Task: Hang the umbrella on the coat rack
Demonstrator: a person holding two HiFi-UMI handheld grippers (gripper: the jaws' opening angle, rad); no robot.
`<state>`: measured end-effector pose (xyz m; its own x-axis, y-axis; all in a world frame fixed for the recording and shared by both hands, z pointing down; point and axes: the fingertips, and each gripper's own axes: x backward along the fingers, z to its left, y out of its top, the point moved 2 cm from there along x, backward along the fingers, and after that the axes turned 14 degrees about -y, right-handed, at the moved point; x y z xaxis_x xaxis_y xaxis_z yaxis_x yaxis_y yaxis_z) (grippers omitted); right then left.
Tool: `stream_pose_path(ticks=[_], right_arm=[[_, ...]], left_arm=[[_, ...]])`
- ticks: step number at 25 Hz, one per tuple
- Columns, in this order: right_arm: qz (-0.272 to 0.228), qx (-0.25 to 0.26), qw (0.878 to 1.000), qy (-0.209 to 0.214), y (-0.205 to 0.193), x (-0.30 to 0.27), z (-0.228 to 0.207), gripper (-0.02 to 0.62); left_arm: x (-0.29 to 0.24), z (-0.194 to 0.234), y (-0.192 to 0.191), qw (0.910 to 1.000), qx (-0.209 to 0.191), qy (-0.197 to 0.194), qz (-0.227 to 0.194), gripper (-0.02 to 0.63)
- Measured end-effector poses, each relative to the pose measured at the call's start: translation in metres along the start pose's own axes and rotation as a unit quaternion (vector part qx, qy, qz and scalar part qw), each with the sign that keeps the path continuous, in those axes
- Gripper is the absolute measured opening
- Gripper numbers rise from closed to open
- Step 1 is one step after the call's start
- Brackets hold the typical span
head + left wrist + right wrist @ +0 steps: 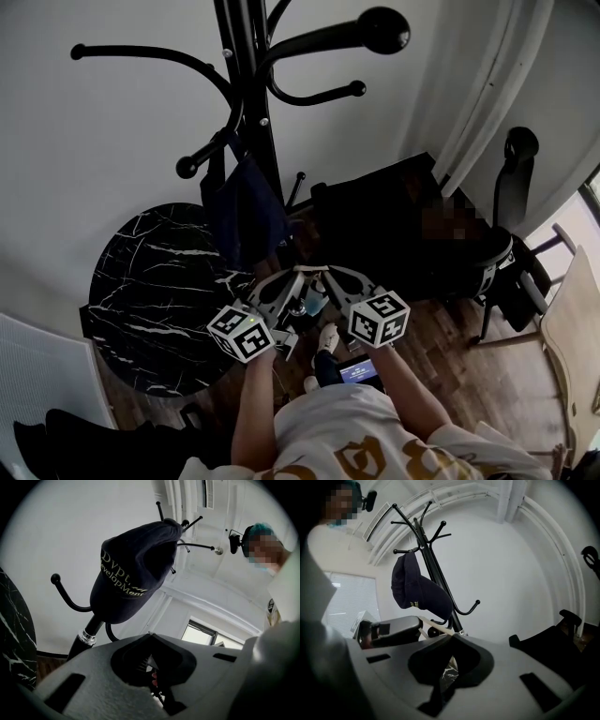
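The black coat rack (253, 103) stands against the white wall, its curved hooks spreading above. A navy cap (246, 211) hangs on a low hook; it also shows in the left gripper view as the cap (131, 573) and in the right gripper view as the cap (417, 590). I cannot make out an umbrella in any view. My left gripper (291, 281) and right gripper (333, 279) are held side by side below the cap, pointing at the rack. Each has its jaws closed tip to tip, with nothing between them, as seen at the left gripper (150, 634) and the right gripper (451, 637).
A round black marble table (150, 291) stands left of the rack's foot. To the right is a black office chair (394, 225), and a pale wooden chair (572, 337) is at the far right. A white radiator (37, 394) sits at lower left. The floor is wood.
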<state>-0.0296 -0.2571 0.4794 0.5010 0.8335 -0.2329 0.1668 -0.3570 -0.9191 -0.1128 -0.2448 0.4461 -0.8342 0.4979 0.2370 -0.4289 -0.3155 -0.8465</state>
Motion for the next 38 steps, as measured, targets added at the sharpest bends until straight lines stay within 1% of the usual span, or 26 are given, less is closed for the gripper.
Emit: stream_pose_path(ticks=[9, 23, 38], right_arm=[[0.012, 0.002, 1.000, 0.004, -0.005, -0.013, -0.002, 0.012], [0.034, 0.005, 0.999, 0.001, -0.016, -0.024, -0.008, 0.012], [0.055, 0.005, 0.998, 0.005, -0.031, -0.031, -0.010, 0.012]], left_arm=[[0.004, 0.014, -0.003, 0.9999, 0.007, 0.011, 0.002, 0.019], [0.004, 0.027, -0.013, 0.9992, 0.031, 0.025, 0.000, 0.020], [0.004, 0.037, -0.026, 0.9986, 0.043, 0.029, 0.008, 0.020]])
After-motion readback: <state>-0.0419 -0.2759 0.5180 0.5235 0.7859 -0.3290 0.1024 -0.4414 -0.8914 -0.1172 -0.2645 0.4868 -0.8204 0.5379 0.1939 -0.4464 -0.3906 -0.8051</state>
